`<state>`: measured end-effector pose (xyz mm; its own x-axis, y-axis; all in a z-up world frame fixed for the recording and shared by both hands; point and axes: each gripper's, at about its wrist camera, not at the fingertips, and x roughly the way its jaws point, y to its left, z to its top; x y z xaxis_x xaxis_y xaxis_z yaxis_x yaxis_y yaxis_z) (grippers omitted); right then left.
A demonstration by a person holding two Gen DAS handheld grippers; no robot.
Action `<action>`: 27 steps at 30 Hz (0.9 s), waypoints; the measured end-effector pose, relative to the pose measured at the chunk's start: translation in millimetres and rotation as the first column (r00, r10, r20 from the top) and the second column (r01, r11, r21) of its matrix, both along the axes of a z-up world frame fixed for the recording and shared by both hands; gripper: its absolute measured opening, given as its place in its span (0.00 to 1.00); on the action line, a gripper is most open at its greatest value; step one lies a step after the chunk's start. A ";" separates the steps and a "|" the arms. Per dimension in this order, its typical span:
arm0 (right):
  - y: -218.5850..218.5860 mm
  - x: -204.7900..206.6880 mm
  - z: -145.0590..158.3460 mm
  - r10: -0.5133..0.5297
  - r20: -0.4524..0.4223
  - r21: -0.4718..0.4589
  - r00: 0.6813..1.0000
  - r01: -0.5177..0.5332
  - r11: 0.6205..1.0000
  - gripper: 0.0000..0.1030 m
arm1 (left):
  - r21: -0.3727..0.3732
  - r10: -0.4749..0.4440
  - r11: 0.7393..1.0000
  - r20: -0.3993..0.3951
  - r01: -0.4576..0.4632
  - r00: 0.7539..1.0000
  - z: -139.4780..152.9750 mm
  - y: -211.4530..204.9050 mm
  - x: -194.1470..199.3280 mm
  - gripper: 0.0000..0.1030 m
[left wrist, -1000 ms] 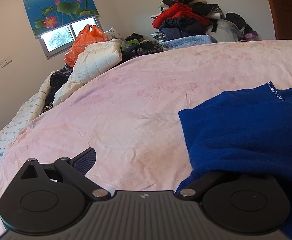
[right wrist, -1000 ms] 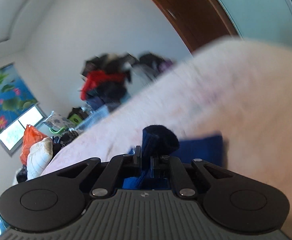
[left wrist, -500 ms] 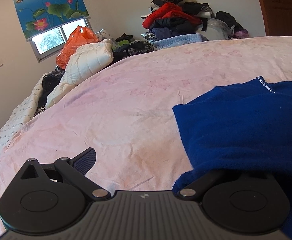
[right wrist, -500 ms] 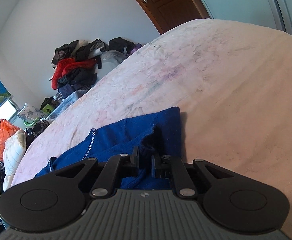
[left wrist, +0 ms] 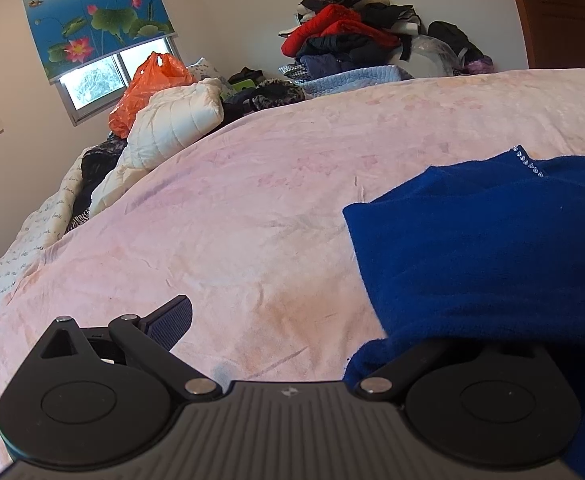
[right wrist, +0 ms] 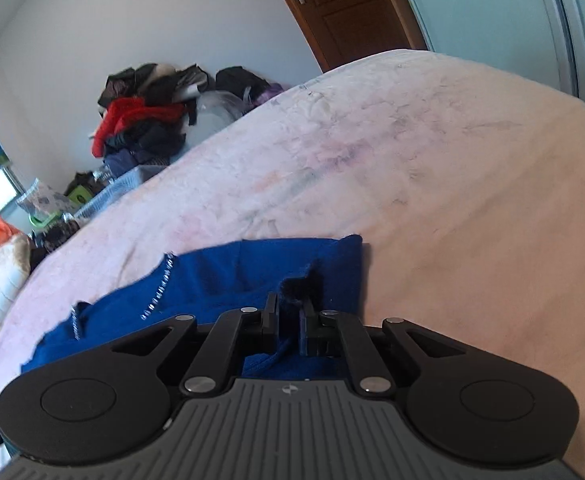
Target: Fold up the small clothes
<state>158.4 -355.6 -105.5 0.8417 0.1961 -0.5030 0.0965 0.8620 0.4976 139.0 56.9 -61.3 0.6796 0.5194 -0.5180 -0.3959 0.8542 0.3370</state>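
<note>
A: Where does the garment sit right now?

B: The soft, deep-blue fleece garment (left wrist: 488,248) with a line of small rhinestones lies on the pale pink bedspread (left wrist: 252,208), toward the near edge of the bed. Part of it is already doubled over. One fold drapes across the right-hand finger of the left claw (left wrist: 292,320).

A: And the claws?

B: The right claw (right wrist: 290,316) is clenched on a bunched tuft of the blue fleece; the dark cloth pokes up between its pads. The left claw stands released: its left finger (left wrist: 170,320) is splayed wide over bare bedspread, the other finger is buried under cloth, and nothing is pinched between them.

A: What could spoil the fold from here?

B: My guess is that the pinch is the weak spot. The right claw holds a crumpled wad, not a clean edge, so when laid down it may leave a lump or a skewed corner. Fleece clings to a plush bedspread too, so dragging could pull the lower layer out of line.

A: Anything on the left side?

B: The cloth resting on that hidden finger could snag and lift if the claw pulls away carelessly, undoing the layer. The heaps of clothes (left wrist: 344,40) beyond the far edge look well apart and harmless.
</note>
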 end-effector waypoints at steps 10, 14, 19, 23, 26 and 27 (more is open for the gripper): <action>1.2 1.6 -5.1 0.001 -0.036 -0.024 0.999 -0.002 1.000 0.12 | -0.003 -0.016 1.000 -0.007 0.016 1.000 1.8 1.4 -2.6 1.00; 1.2 1.9 -6.1 -0.003 -0.045 -0.034 0.999 0.001 0.999 0.13 | 0.011 -0.045 0.999 -0.012 0.045 0.999 2.5 2.1 -4.9 1.00; -1.7 1.5 -6.4 0.005 -0.047 -0.026 0.999 -0.007 1.000 0.13 | 0.062 -0.130 0.989 -0.014 0.130 0.991 0.6 3.6 -17.2 1.00; -2.5 -1.4 -3.6 -0.015 -0.041 -0.026 0.999 0.014 1.000 0.13 | 0.062 -0.182 0.981 -0.013 0.182 0.983 3.7 5.3 -26.4 1.00; 2.2 -7.1 3.6 -0.051 -0.005 -0.079 0.999 0.051 0.996 0.26 | 0.085 -0.208 0.974 -0.007 0.208 0.978 3.4 3.1 -28.3 1.00; 4.6 -4.9 4.1 -0.042 -0.013 -0.106 0.999 0.040 0.994 0.25 | 0.098 -0.210 0.973 -0.011 0.210 0.978 1.9 2.7 -26.0 1.00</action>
<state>153.4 -351.0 -101.5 0.8402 0.1070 -0.5316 0.1394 0.9048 0.4023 113.0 59.7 -59.4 0.7786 0.4135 -0.4719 -0.2114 0.8811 0.4231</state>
